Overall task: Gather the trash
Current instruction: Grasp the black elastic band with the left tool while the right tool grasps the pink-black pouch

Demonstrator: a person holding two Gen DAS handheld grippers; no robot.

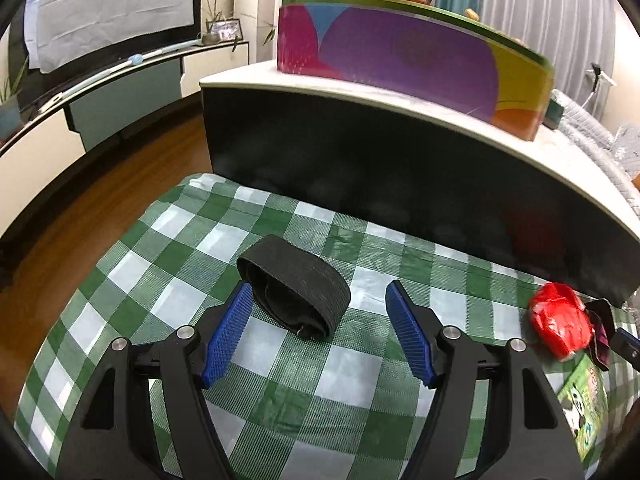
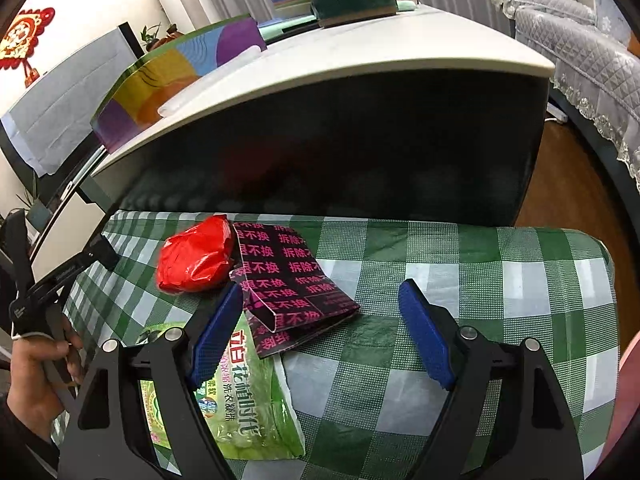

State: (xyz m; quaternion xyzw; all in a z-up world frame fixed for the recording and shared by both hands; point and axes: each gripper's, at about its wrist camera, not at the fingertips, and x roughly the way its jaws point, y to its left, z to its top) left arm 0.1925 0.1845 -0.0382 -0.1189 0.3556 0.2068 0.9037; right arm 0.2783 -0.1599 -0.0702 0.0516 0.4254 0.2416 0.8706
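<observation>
Both tools spread and empty over the checked cloth; trash lies ahead of each.

Left wrist view: left gripper (image 1: 318, 322) has its blue pads apart, holding nothing. The black ribbed elastic band loop (image 1: 294, 294) lies between and just ahead of the tips, nearer the left pad, long axis slanting from far-left to near-right. The crumpled red plastic wrapper (image 1: 560, 325) sits well right, near the green-and-white checked tablecloth's (image 1: 360, 380) right edge.

Right wrist view: right gripper (image 2: 320, 330) is likewise spread, empty. The black-and-pink printed cardboard sleeve (image 2: 290, 284) lies just ahead, toward the left pad, the red wrapper touching its far-left side; the green plastic detergent pouch (image 2: 244, 396) lies under the left finger. Right hand is nearer these.
</observation>
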